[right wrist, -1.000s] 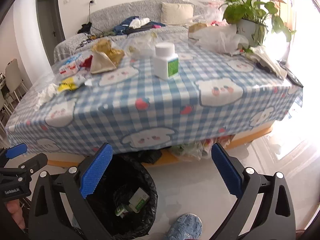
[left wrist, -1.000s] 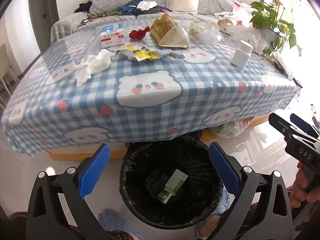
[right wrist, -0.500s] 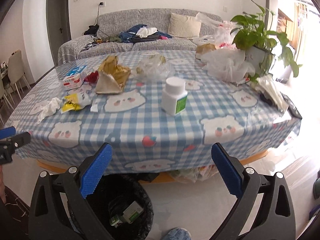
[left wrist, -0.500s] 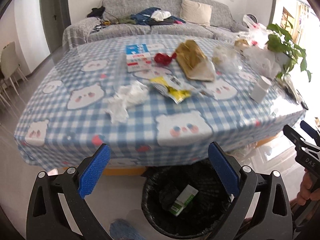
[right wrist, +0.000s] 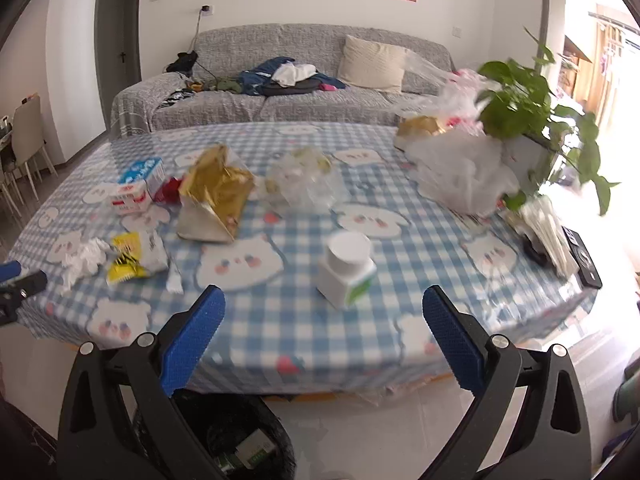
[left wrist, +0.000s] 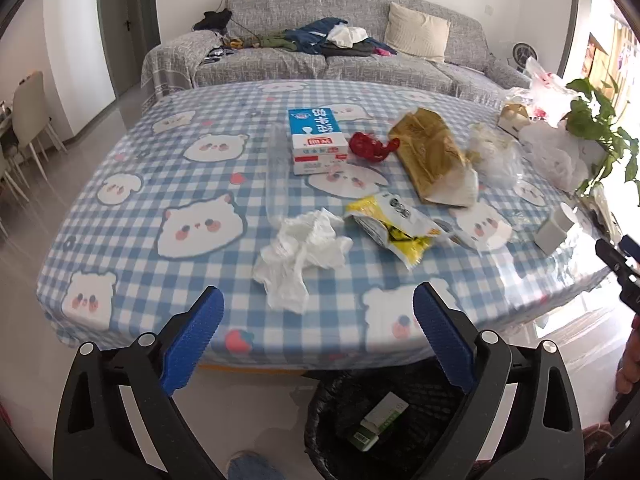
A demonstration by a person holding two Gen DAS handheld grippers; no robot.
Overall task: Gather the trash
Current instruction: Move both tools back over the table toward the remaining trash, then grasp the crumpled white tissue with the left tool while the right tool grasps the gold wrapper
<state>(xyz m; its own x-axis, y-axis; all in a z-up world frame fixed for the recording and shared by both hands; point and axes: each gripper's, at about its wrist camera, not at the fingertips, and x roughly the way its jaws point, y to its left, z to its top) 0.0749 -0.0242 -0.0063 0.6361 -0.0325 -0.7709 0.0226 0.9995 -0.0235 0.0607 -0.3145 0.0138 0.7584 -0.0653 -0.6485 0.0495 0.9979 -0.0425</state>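
My left gripper (left wrist: 316, 332) is open and empty, just short of the table's near edge, facing a crumpled white tissue (left wrist: 300, 254). Beyond the tissue lie a yellow wrapper (left wrist: 390, 222), a blue-white carton (left wrist: 316, 140), a red wrapper (left wrist: 372, 146) and a gold paper bag (left wrist: 434, 158). My right gripper (right wrist: 324, 334) is open and empty, facing a white bottle (right wrist: 347, 268) with a green label. The black-lined trash bin (left wrist: 384, 420) stands on the floor under the table edge with a green-white box inside; it also shows in the right wrist view (right wrist: 240, 436).
The table wears a blue checked bear cloth (left wrist: 192, 184). Clear plastic bags (right wrist: 460, 176), a potted plant (right wrist: 532, 120) and a dark remote (right wrist: 584, 256) crowd its right side. A grey sofa (right wrist: 300, 92) stands behind. Chairs (left wrist: 28, 116) stand at left.
Both grippers have risen from bin level to above the table edge, so the tabletop trash now fills the views. Both stay open and empty.
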